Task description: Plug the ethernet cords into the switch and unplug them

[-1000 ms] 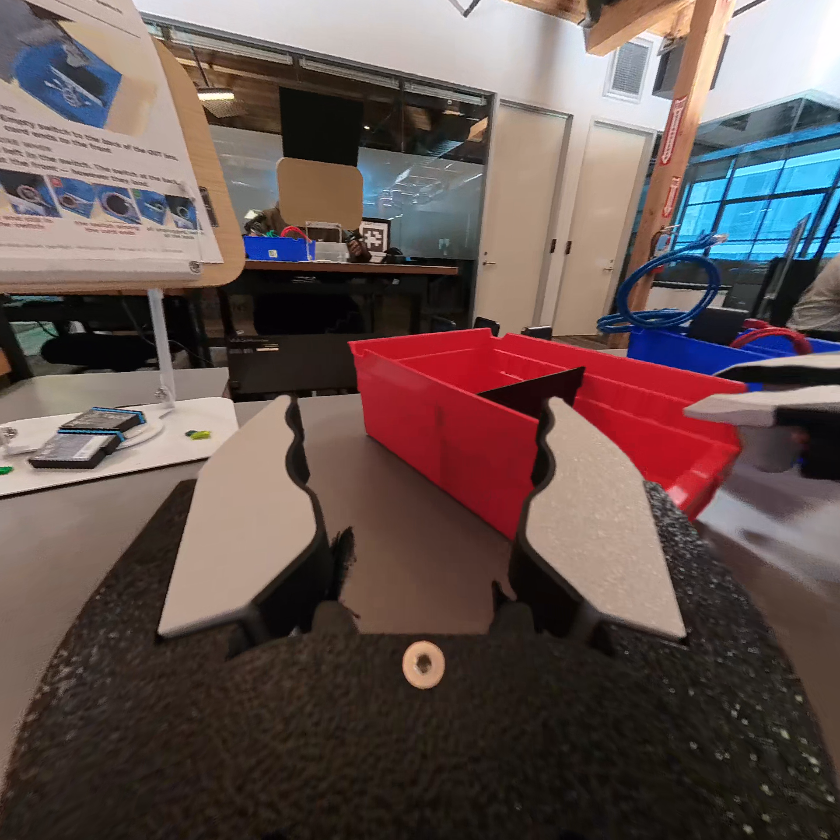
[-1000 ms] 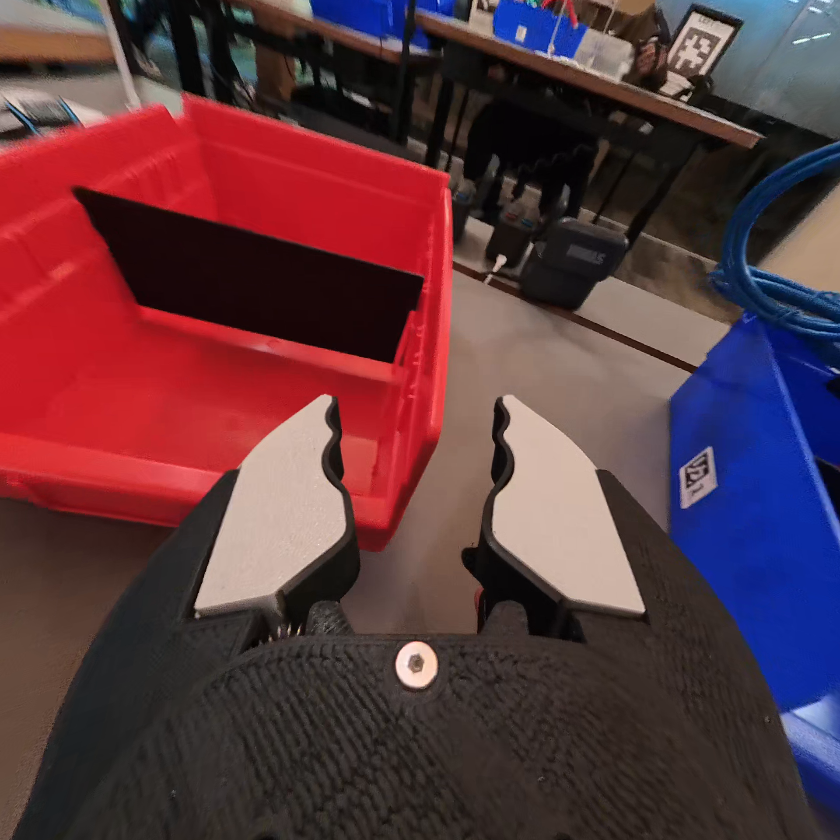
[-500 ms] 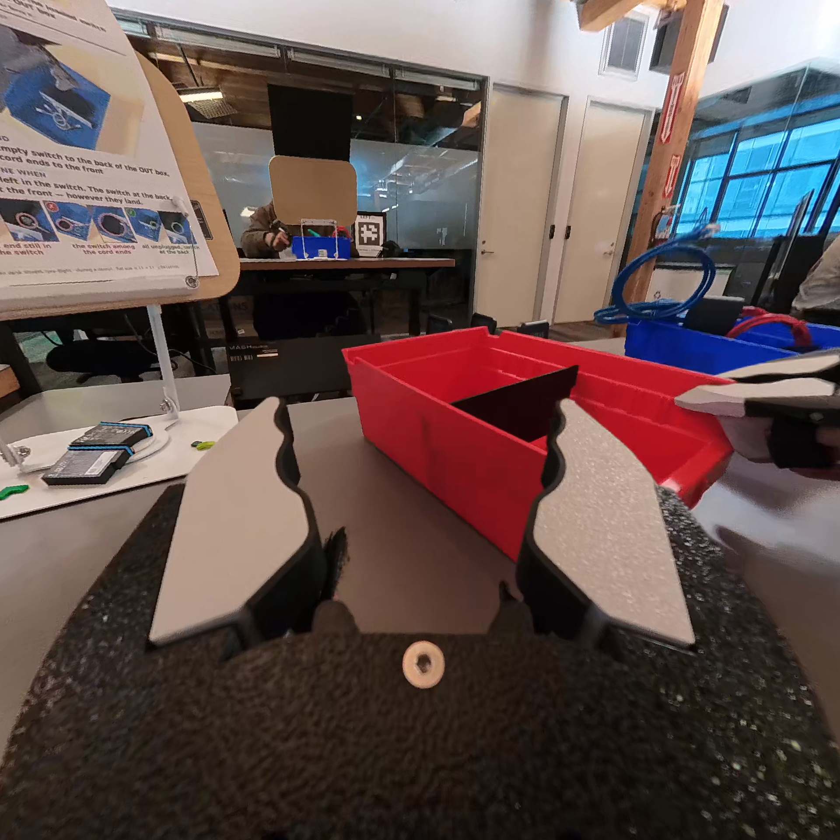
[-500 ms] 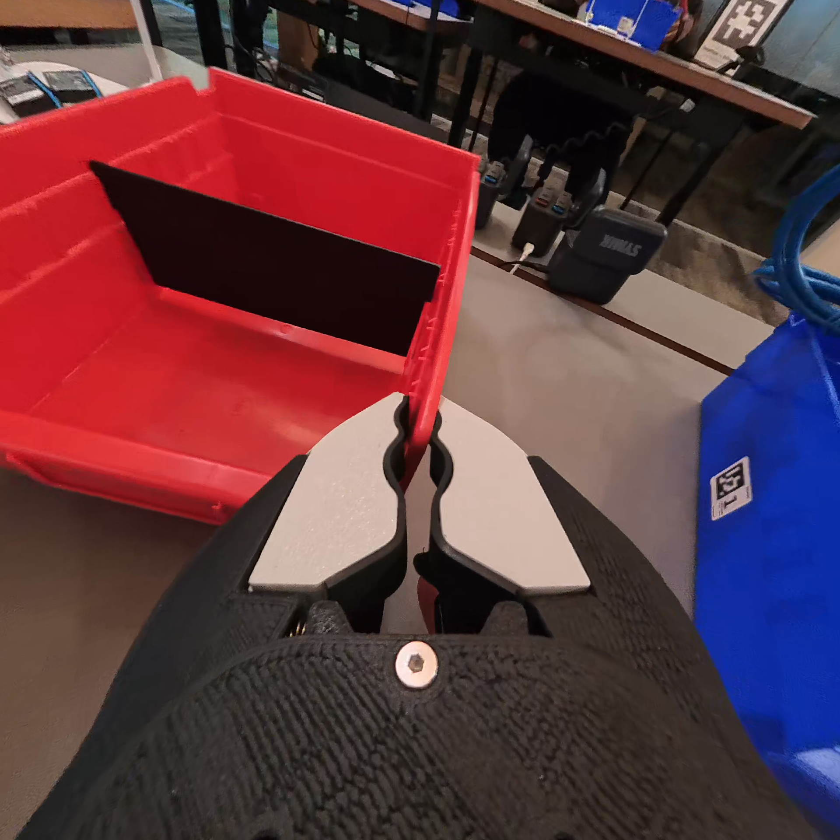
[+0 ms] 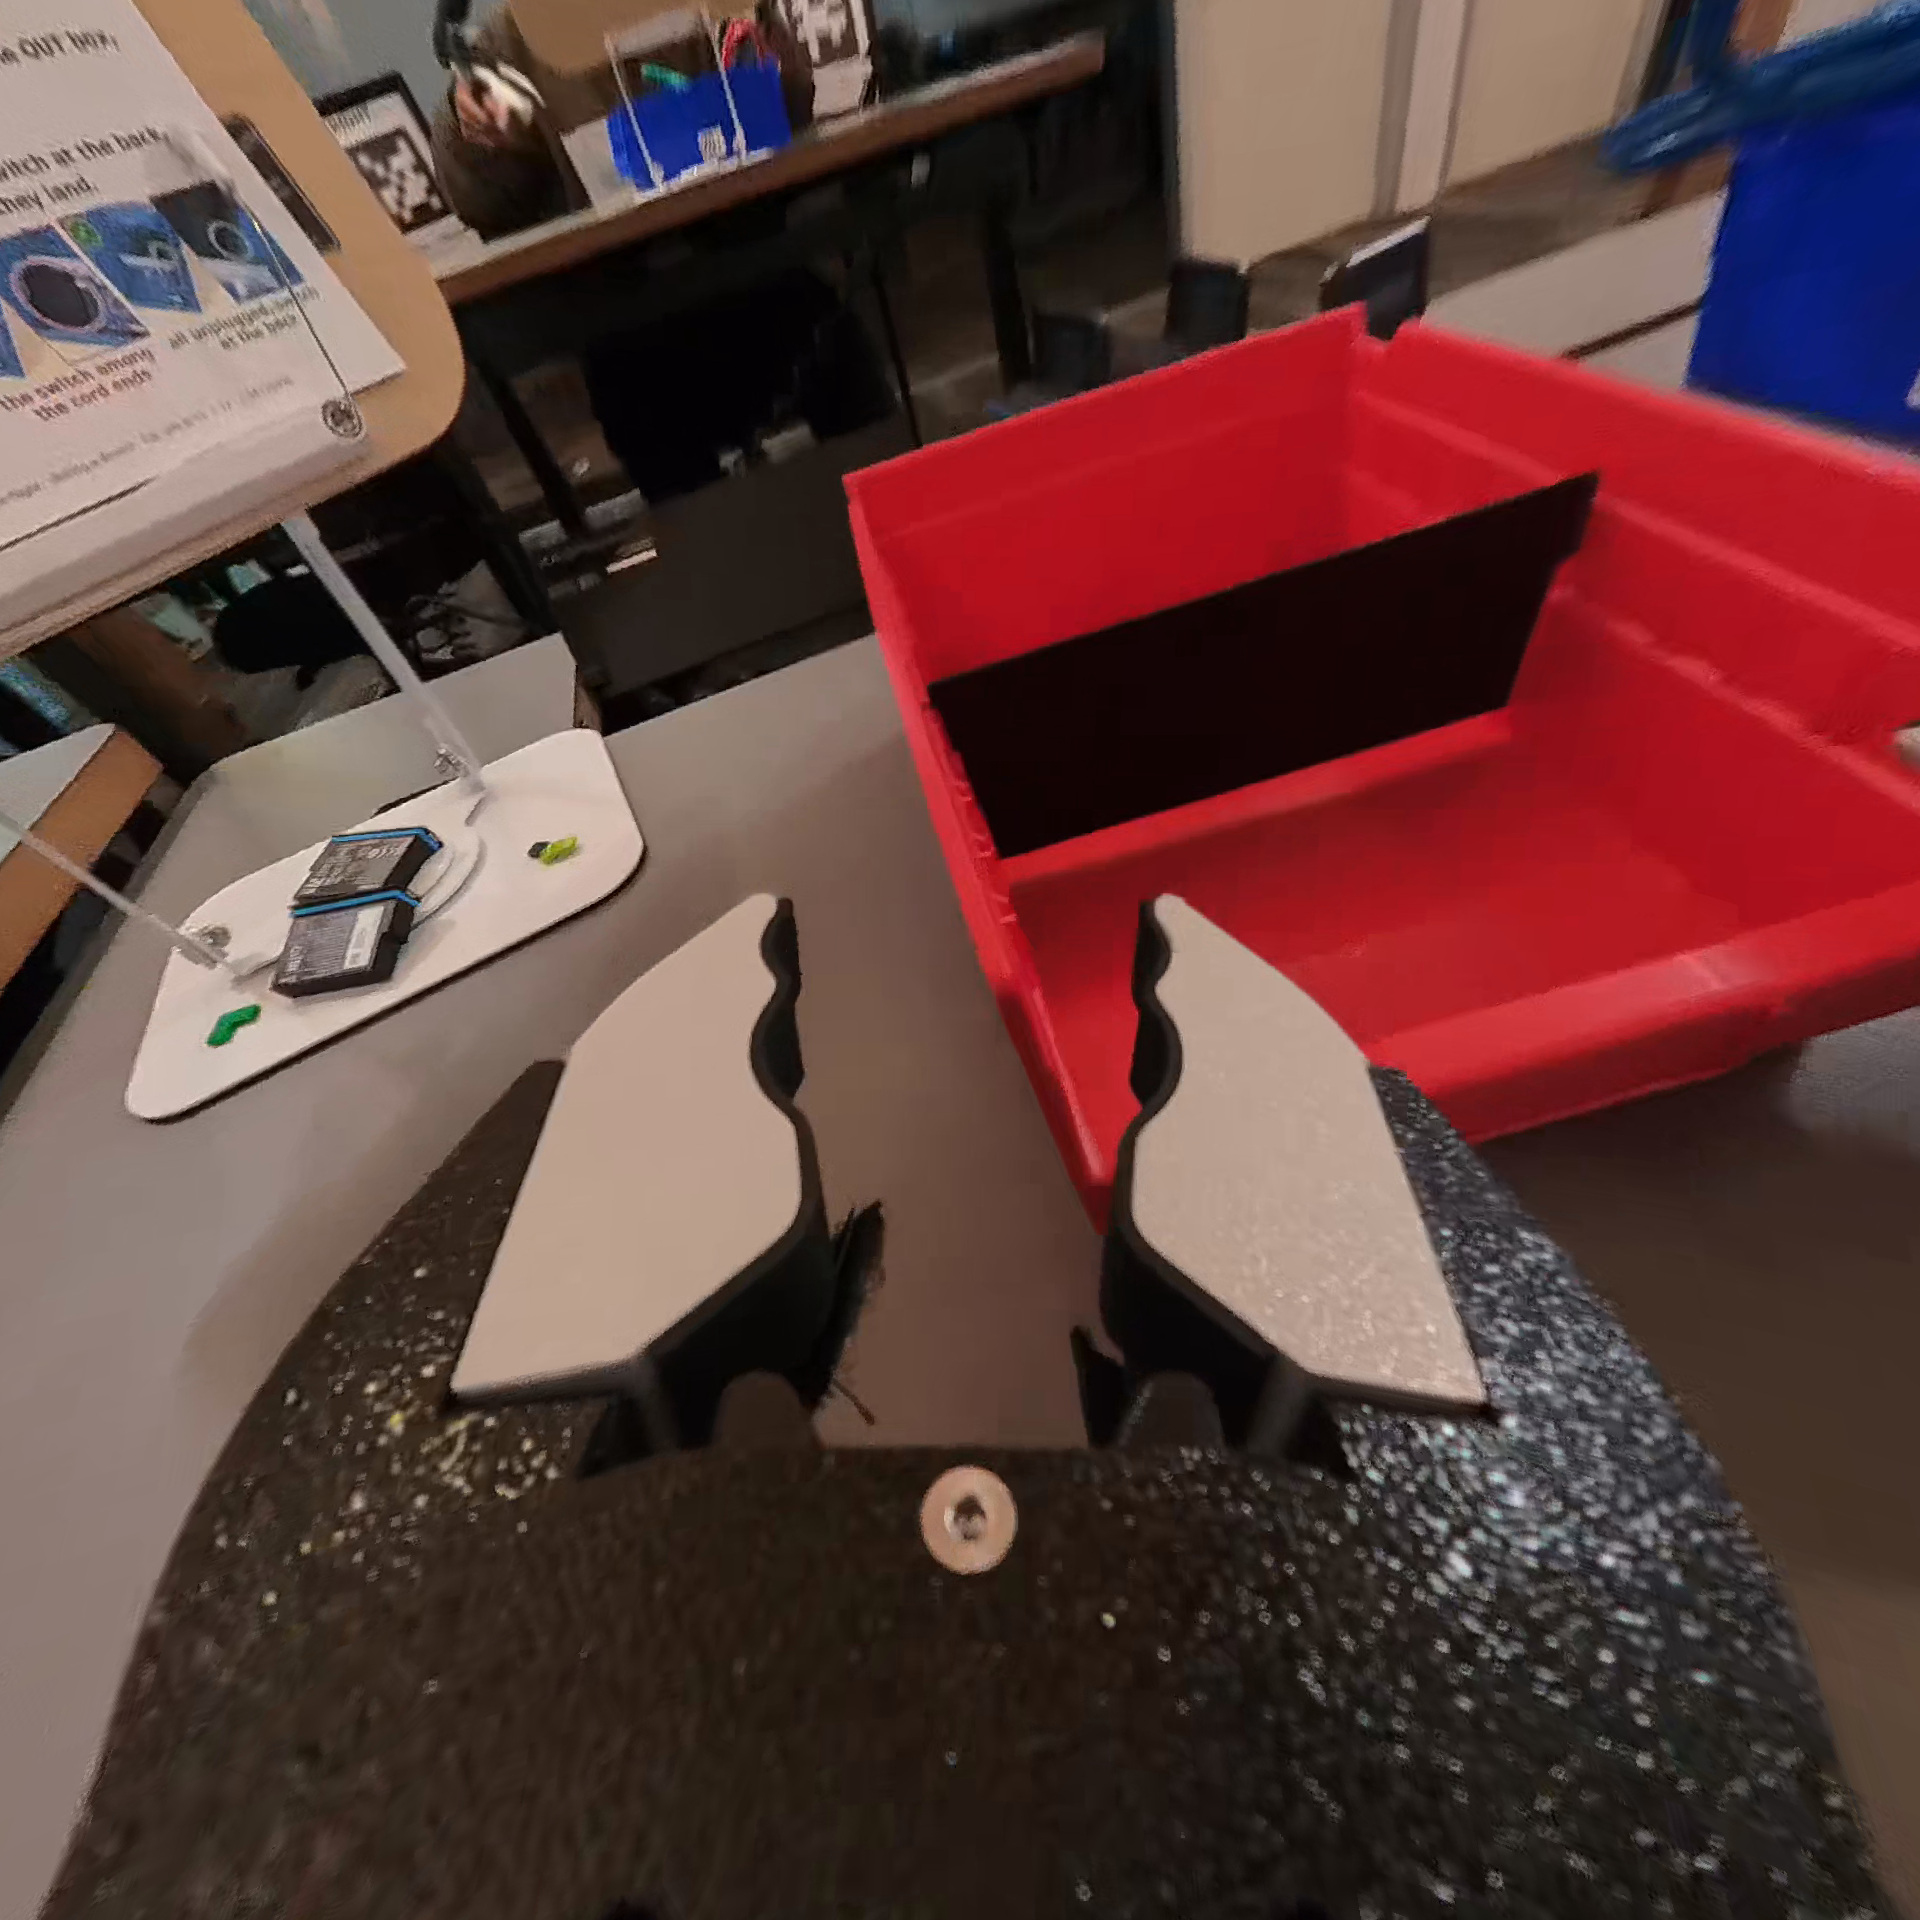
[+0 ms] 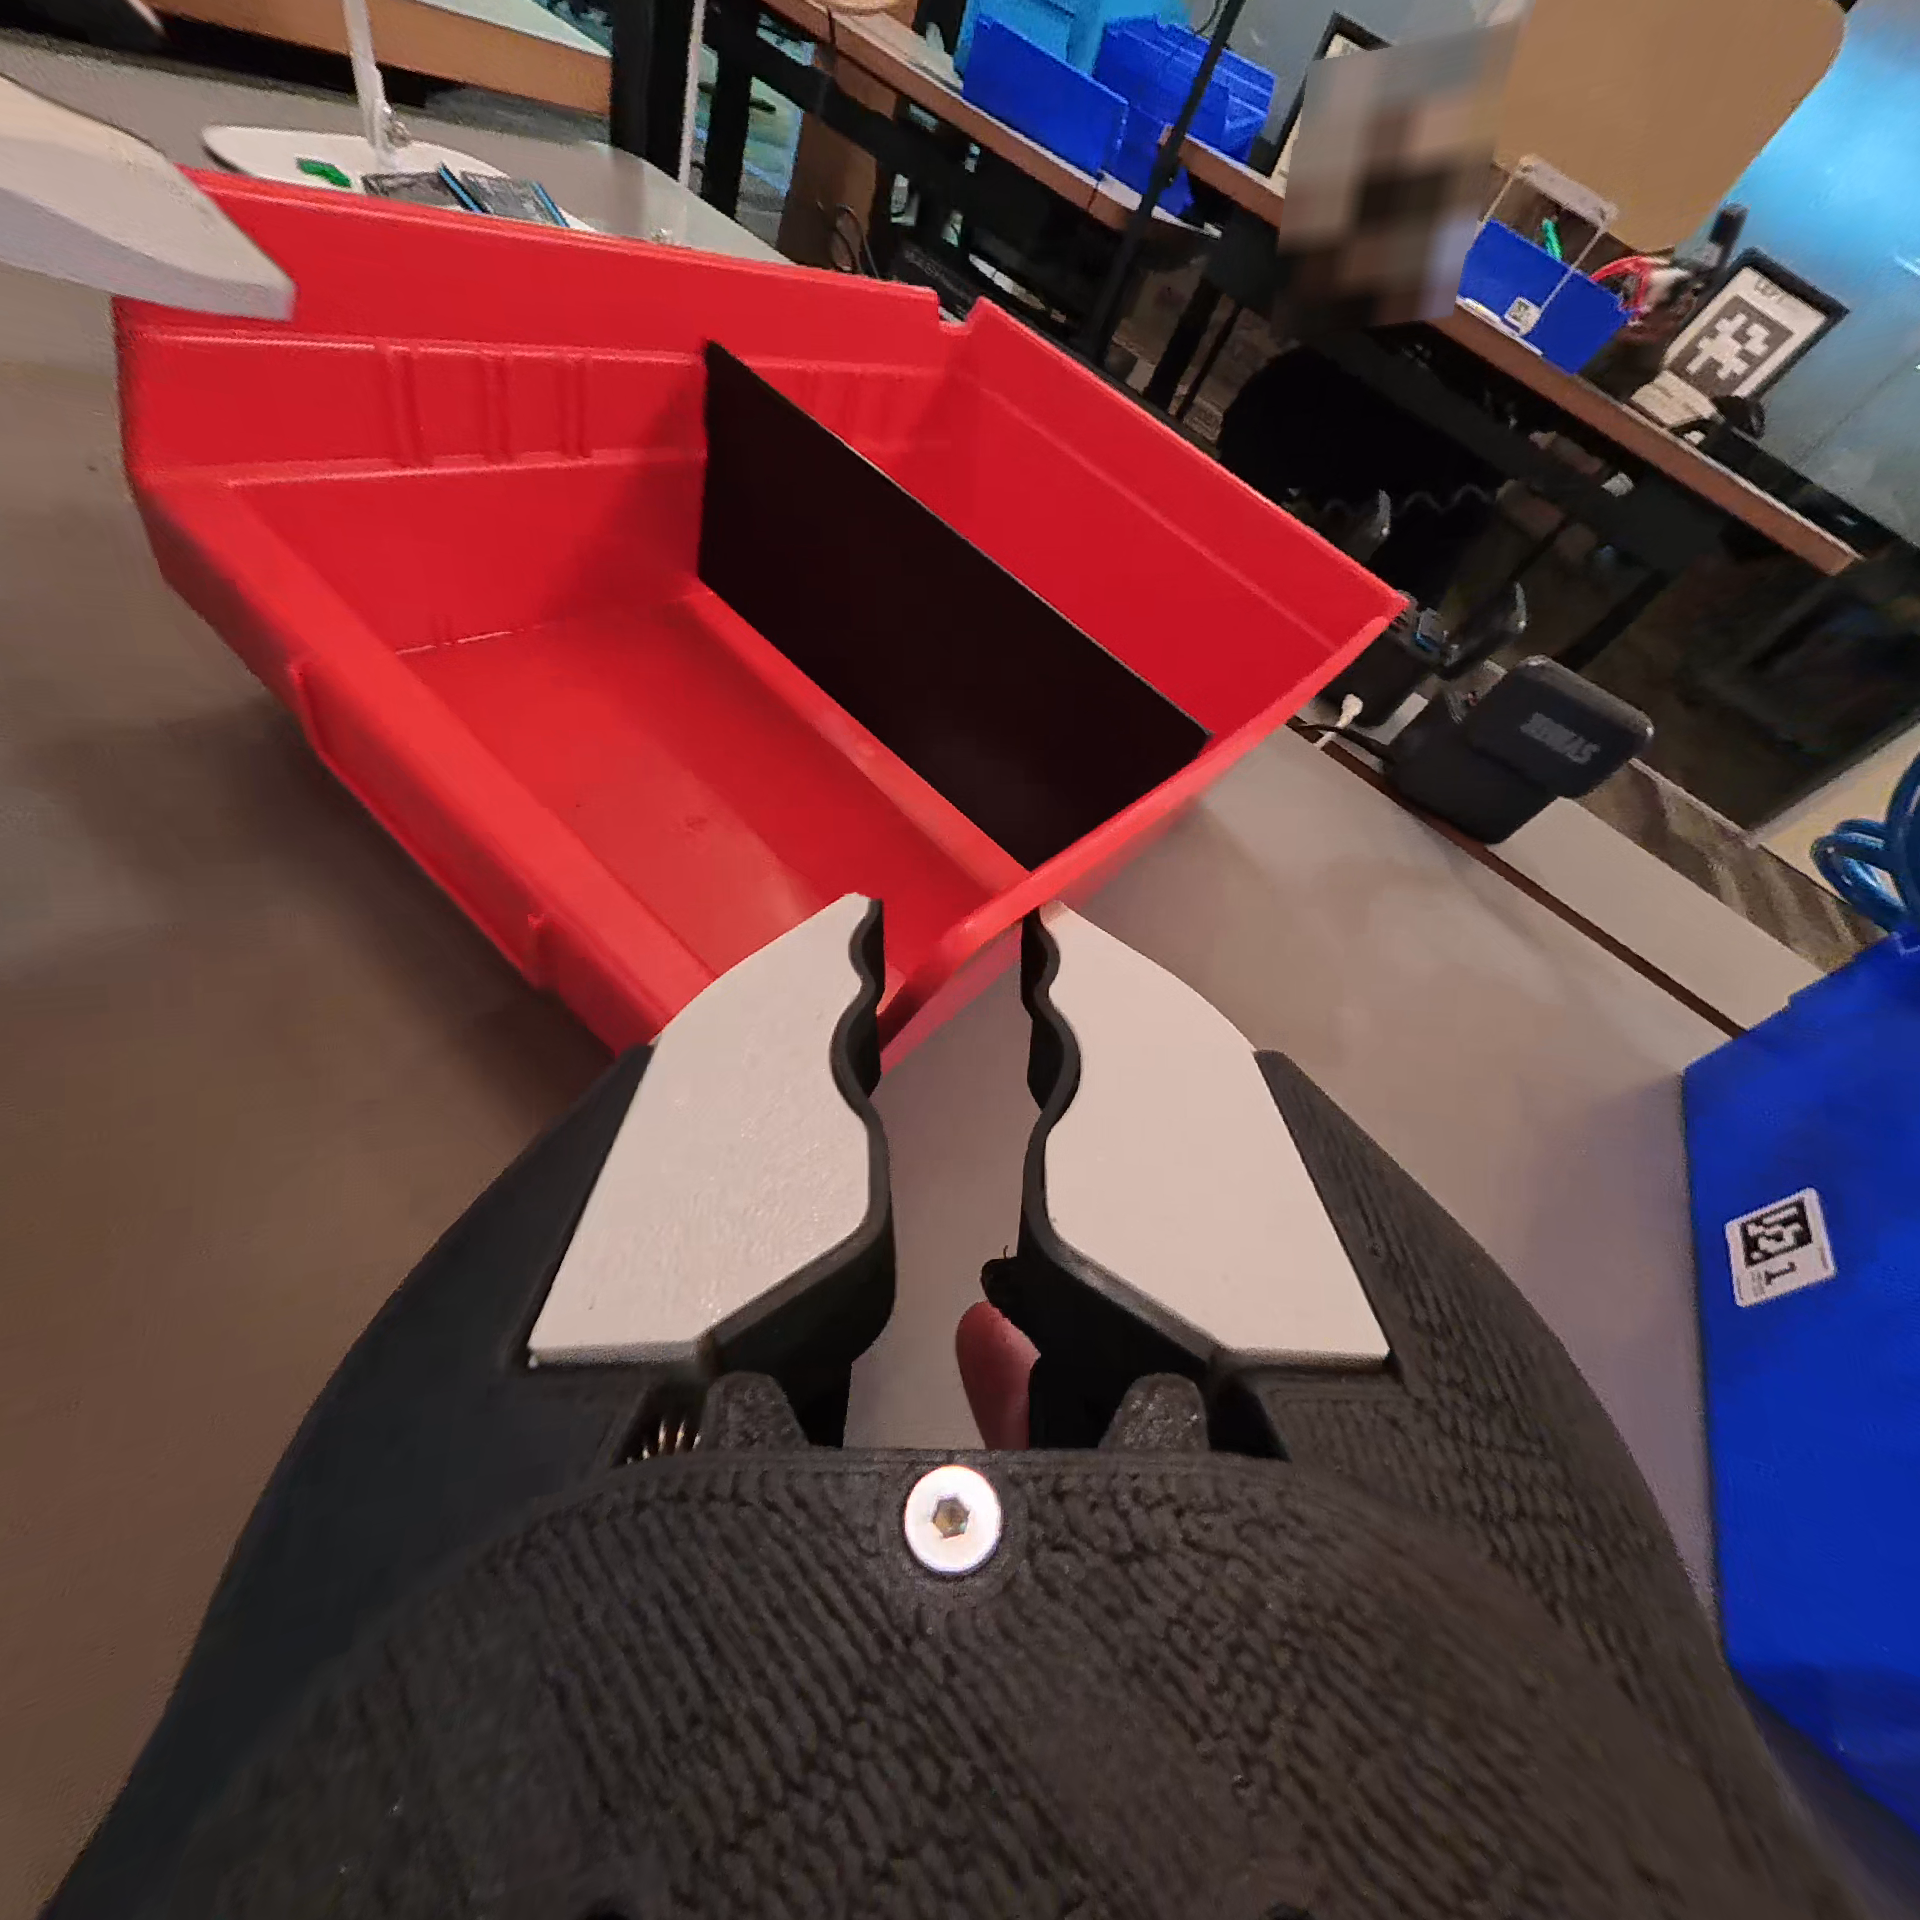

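A red plastic bin [image 5: 1455, 883] with a black divider [image 5: 1247, 675] across its middle stands on a grey table [image 5: 260, 1247]. Both of its compartments show nothing inside. My left gripper [image 5: 966, 920] is open, with the bin's near left corner between its fingers, close to the right one. My right gripper [image 6: 954, 920] is open by a narrow gap, and the bin's [image 6: 675, 779] front right corner sits right at its fingertips. I cannot tell whether they touch it. One finger of the left gripper [image 6: 125, 239] shows over the bin's far left side in the right wrist view.
A white sign base [image 5: 384, 914] left of the bin carries two black packs [image 5: 348, 940] and small green pieces. A sign board [image 5: 156, 260] stands over it. A blue bin [image 6: 1818, 1403] stands close on the right. The table's far edge is just behind the red bin.
My right gripper shut on the bin's right wall half a second ago; its jaws now stand wider at the corner. My left gripper has risen, tilted down and closed in on the bin's left corner.
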A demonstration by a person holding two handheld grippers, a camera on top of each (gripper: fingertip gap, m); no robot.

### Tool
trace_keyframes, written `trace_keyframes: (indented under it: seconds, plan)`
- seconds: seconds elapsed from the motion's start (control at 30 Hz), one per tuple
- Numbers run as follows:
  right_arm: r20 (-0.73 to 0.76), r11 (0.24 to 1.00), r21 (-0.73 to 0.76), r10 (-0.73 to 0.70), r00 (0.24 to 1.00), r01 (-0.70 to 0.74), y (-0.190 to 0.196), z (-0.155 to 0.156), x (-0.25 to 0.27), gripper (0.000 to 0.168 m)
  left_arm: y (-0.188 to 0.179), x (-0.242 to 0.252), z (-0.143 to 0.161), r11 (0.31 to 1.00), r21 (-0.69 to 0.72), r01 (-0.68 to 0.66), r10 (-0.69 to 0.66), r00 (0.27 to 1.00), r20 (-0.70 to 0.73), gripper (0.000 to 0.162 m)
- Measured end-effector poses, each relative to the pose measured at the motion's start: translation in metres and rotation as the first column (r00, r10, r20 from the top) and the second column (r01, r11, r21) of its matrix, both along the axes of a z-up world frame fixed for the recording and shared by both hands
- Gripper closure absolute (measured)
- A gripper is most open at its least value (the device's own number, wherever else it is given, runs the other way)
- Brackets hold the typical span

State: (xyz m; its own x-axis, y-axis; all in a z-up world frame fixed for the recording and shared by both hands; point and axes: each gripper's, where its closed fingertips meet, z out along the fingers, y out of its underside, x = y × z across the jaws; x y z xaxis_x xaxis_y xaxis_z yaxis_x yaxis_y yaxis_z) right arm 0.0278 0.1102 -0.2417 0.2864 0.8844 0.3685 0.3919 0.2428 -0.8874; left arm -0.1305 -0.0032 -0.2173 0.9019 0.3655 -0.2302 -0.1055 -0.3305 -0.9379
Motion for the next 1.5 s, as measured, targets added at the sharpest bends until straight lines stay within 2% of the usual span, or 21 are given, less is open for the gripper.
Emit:
trace_keyframes:
  seconds: [0.13,0.23,0.3,0.4,0.47,0.53,0.6,0.7,0.77,0.9,0.97,1.03,1.13,1.2,1.27,1.4,1.5]
  plan:
    - [-0.073,0.999,-0.019,0.044,0.996,-0.045,0.001,0.01,0.006,0.138,0.012,-0.009,-0.012,0.995,-0.104,0.01,-0.009,1.0,0.007,0.12]
    - [-0.121,0.999,0.036,0.021,0.992,-0.017,0.02,0.034,0.029,0.11,0.02,-0.004,-0.022,0.984,-0.169,0.049,-0.048,0.999,0.008,0.122]
    - [-0.171,0.987,0.112,-0.094,0.981,0.115,0.053,0.058,0.061,0.125,0.023,-0.002,-0.025,0.98,-0.192,0.044,-0.047,0.999,-0.014,0.128]
    - [-0.203,0.908,0.226,-0.309,0.929,0.352,0.116,0.091,0.13,0.128,0.022,-0.013,-0.036,0.963,-0.266,-0.036,0.011,0.995,-0.094,0.143]
    - [-0.203,0.843,0.248,-0.436,0.877,0.477,0.161,0.103,0.18,0.13,0.021,-0.021,-0.043,0.951,-0.297,-0.087,0.05,0.99,-0.129,0.143]
    - [-0.171,0.771,0.25,-0.56,0.81,0.586,0.214,0.1,0.229,0.129,0.024,-0.02,-0.04,0.962,-0.264,-0.063,0.035,0.993,-0.11,0.145]
    - [-0.064,0.728,0.201,-0.658,0.75,0.656,0.264,0.078,0.272,0.127,0.025,-0.02,-0.04,0.966,-0.254,-0.043,0.024,0.997,-0.079,0.147]
    - [0.105,0.705,0.086,-0.709,0.698,0.704,0.316,0.038,0.311,0.116,0.026,-0.024,-0.041,0.965,-0.26,-0.036,0.017,0.997,-0.076,0.148]
    - [0.131,0.697,-0.006,-0.71,0.692,0.717,0.336,0.026,0.321,0.111,0.027,-0.025,-0.041,0.964,-0.264,-0.023,0.005,0.998,-0.066,0.149]
    - [0.193,0.723,-0.189,-0.636,0.747,0.664,0.348,0.01,0.314,0.113,0.028,-0.025,-0.041,0.961,-0.276,0.014,-0.023,0.999,-0.029,0.152]
    - [0.237,0.732,-0.202,-0.608,0.758,0.65,0.352,0.004,0.309,0.125,0.029,-0.026,-0.042,0.959,-0.281,0.021,-0.03,0.999,-0.028,0.152]
    - [0.31,0.727,-0.165,-0.603,0.735,0.666,0.356,-0.003,0.311,0.139,0.029,-0.027,-0.041,0.958,-0.287,0.028,-0.04,0.998,-0.037,0.152]
    - [0.368,0.759,-0.093,-0.575,0.731,0.644,0.358,-0.01,0.304,0.148,0.029,-0.03,-0.039,0.958,-0.282,0.046,-0.06,0.997,-0.042,0.153]
    - [0.392,0.775,0.004,-0.583,0.712,0.632,0.36,-0.009,0.303,0.146,0.023,-0.034,-0.036,0.965,-0.258,0.051,-0.062,0.997,-0.038,0.154]
    - [0.381,0.776,-0.015,-0.578,0.722,0.63,0.355,-0.009,0.3,0.148,0.015,-0.039,-0.033,0.974,-0.219,0.051,-0.056,0.998,-0.019,0.155]
    - [0.27,0.768,-0.21,-0.549,0.791,0.605,0.337,-0.007,0.289,0.159,-0.009,-0.046,-0.021,0.994,-0.094,0.051,-0.045,0.997,0.067,0.158]
    - [0.19,0.758,-0.262,-0.566,0.802,0.597,0.323,-0.007,0.282,0.162,-0.034,-0.052,-0.016,0.998,-0.059,0.027,-0.023,0.996,0.082,0.159]
